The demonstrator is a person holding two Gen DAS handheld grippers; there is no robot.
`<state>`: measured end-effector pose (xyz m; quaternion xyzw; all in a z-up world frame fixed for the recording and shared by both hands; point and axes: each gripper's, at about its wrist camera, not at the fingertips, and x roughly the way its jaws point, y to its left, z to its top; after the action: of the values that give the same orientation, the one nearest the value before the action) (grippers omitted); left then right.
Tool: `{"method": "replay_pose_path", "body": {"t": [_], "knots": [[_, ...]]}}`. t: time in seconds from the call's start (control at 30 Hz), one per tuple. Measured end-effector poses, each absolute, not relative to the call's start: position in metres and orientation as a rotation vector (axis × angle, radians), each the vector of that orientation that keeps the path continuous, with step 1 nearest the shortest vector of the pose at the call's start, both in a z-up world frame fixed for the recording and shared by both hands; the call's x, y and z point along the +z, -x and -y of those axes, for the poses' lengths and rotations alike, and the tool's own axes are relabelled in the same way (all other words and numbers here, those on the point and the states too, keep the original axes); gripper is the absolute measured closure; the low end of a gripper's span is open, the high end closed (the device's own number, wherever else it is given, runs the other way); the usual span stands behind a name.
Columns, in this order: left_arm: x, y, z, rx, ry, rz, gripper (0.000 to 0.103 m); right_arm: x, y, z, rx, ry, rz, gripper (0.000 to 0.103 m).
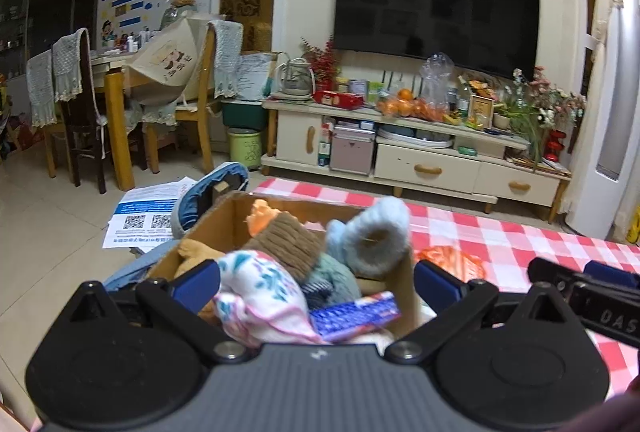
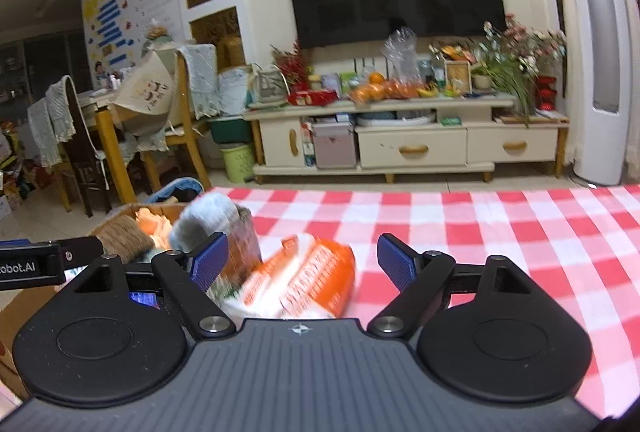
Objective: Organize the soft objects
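Orange-and-white soft pack (image 2: 308,278) lay on the checked cloth (image 2: 500,232), right between the right gripper (image 2: 302,264) fingers, which were spread wide and held nothing. Looked light, squashy, probably slick film; best pinched across the middle. Its print was too blurred to read. Left of it, touching or nearly so, the cardboard box (image 1: 224,220), already stuffed with floral cloth (image 1: 260,292), brown knit (image 1: 288,244) and pale blue knit (image 1: 372,232). Left gripper (image 1: 316,282) was wide open too, empty, over the box. Readable: "obot.AI", "DAS".
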<state>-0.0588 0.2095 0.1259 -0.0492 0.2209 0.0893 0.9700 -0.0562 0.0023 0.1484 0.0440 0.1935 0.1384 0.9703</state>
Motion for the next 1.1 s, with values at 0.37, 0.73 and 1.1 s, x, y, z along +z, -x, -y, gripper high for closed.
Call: {"method": "replay_pose_path", "body": {"t": [0.37, 0.73, 1.1], "knots": [[0.123, 0.090, -0.192, 0.183, 0.089, -0.455, 0.001, 0.143, 0.078, 0.007, 0.275, -0.077, -0.432, 0.001], [0.119, 0.115, -0.182, 0.161, 0.072, -0.475, 0.001, 0.139, 0.103, 0.009, 0.305, -0.054, -0.434, 0.001], [0.117, 0.139, -0.178, 0.155, 0.047, -0.469, 0.001, 0.135, 0.116, 0.009, 0.308, -0.023, -0.425, 0.000]]}}
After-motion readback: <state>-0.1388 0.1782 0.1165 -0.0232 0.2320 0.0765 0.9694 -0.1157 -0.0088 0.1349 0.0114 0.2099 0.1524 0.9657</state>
